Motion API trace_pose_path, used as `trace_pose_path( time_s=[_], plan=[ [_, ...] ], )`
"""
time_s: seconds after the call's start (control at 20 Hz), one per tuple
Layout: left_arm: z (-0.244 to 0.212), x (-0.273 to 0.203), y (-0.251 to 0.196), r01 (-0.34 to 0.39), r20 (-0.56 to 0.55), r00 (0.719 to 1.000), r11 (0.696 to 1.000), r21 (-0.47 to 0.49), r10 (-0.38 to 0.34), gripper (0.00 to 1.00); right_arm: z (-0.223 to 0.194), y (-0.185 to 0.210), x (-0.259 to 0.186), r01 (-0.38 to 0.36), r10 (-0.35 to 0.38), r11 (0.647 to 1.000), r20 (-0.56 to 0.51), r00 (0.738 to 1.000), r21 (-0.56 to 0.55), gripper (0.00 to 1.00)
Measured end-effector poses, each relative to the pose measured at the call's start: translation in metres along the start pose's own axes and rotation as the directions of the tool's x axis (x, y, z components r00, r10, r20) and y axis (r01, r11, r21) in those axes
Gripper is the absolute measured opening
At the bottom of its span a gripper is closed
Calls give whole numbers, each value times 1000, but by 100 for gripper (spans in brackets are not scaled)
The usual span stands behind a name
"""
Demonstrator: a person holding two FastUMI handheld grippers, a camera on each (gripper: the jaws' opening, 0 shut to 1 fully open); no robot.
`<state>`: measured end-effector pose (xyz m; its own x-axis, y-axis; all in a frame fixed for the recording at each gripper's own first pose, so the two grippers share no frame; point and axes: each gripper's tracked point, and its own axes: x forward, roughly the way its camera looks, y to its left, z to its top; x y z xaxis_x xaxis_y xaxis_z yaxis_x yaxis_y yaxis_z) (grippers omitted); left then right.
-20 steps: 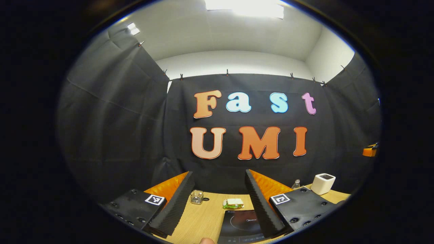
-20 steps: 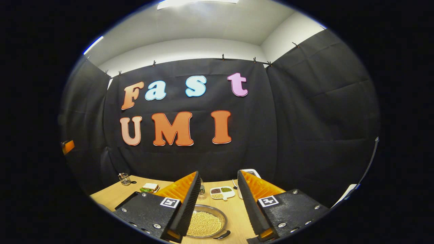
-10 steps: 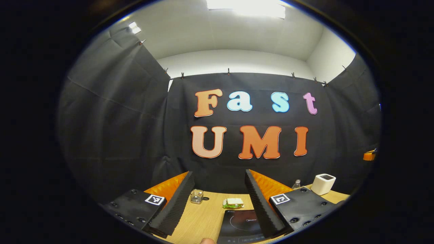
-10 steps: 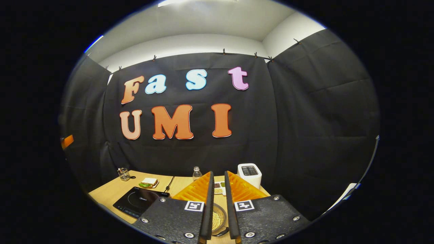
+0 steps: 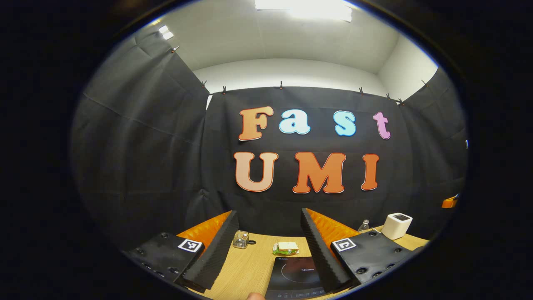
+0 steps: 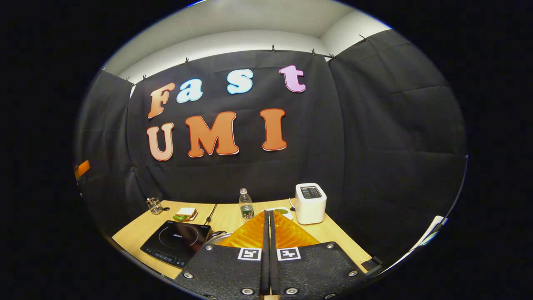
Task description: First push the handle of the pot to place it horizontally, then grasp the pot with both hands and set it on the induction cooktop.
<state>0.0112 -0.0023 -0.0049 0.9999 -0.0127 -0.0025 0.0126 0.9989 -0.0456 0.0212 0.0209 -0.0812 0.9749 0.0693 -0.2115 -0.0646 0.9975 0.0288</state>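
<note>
We see a recording booth staged as a kitchen, its walls hung with black cloth (image 6: 374, 137). A wooden table (image 6: 225, 218) carries an induction cooktop (image 6: 175, 241), a toaster (image 6: 310, 203) and a sandwich (image 6: 185, 213).

Left gripper spread wide, right gripper closed.

Left gripper (image 5: 266, 227) level, pointing forward over the table, fingers (image 5: 216, 250) well apart with a broad gap between them, nothing held. A fingertip of the person's hand (image 5: 254, 296) at the bottom edge of the left gripper view. Right gripper (image 6: 267, 225) raised and pointing forward, fingers (image 6: 250, 235) pressed flat together along their length, nothing visible between them. Left gripper a sliver at the left edge of the right gripper view.
</note>
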Motion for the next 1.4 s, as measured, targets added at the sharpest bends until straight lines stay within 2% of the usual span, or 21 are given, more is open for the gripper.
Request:
trace_pose_path(
  time_s=[0.45, 0.8, 1.15, 1.4],
  plan=[
    [1, -1, -4, 6, -6, 1000, 1000, 6, -6, 99, -68, 17, 3, -60, 54, 998, -161, 986, -31, 0],
    [-2, 0, -4, 5, -13, 1000, 1000, 6, -5, 99, -110, 27, -2, -99, 80, 993, -260, 962, -59, 0],
    [-12, 2, -7, 6, -34, 999, 1000, 3, -6, 99, -153, 35, -8, -135, 95, 987, -358, 929, -89, 0],
    [-20, 4, -12, 18, -63, 998, 1000, -16, -19, 99, -191, 40, -10, -165, 121, 985, -453, 883, -58, 0]
  ],
)
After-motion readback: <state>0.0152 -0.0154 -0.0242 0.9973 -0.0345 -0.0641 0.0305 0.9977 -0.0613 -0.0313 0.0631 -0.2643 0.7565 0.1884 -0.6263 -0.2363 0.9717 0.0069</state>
